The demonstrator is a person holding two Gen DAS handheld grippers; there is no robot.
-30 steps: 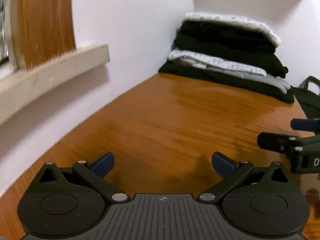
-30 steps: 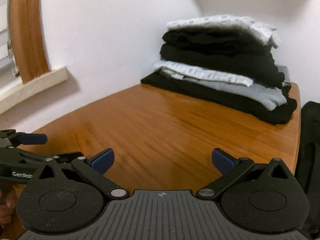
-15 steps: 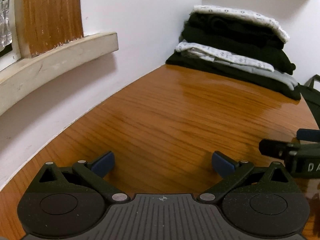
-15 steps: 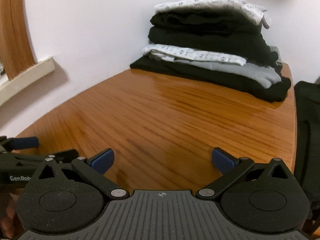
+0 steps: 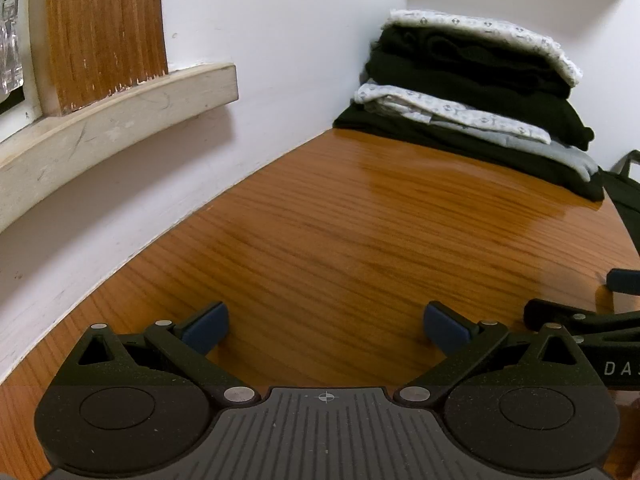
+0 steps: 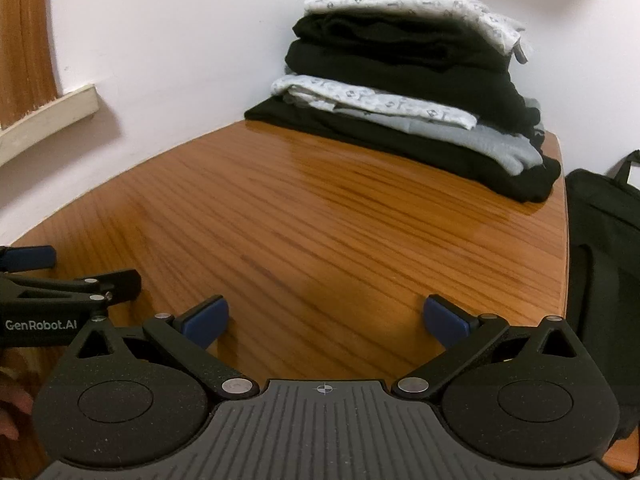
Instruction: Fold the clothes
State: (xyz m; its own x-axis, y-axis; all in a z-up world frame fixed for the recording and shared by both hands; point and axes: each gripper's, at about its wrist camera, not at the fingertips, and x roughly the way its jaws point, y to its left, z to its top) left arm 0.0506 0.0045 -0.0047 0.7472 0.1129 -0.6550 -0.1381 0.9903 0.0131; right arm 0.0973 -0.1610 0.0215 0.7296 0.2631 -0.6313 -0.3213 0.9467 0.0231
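Jaws of both grippers stand spread wide, with nothing between them. The left gripper (image 5: 326,322) and the right gripper (image 6: 326,318) sit side by side low over the near part of the desk (image 6: 340,220), each visible at the edge of the other's view. Blue pads (image 5: 206,322) face inward across bare wood.

Open room: the whole middle of the desk surface, from the grippers forward to the clothes, is bare polished wood. In the left wrist view the left edge of the desk runs along a white wall (image 5: 280,60). The right edge of the desk is free; in the right wrist view it drops off just beside a black bag (image 6: 604,240), which stands lower than the surface and close against that edge.

Task item: a stack of folded clothes (image 6: 408,92) lies at the far end of the desk, in the corner against the wall. Layers from the top: a white patterned piece, black pieces, a second white patterned piece, a grey piece, and a black piece at the bottom. The stack reaches the right edge of the desk.

Surroundings: a pale ledge (image 5: 120,120) projects from the wall on the left, above desk level, and carries a brown wooden panel (image 5: 104,28). The ledge overhangs the left margin of the desk.
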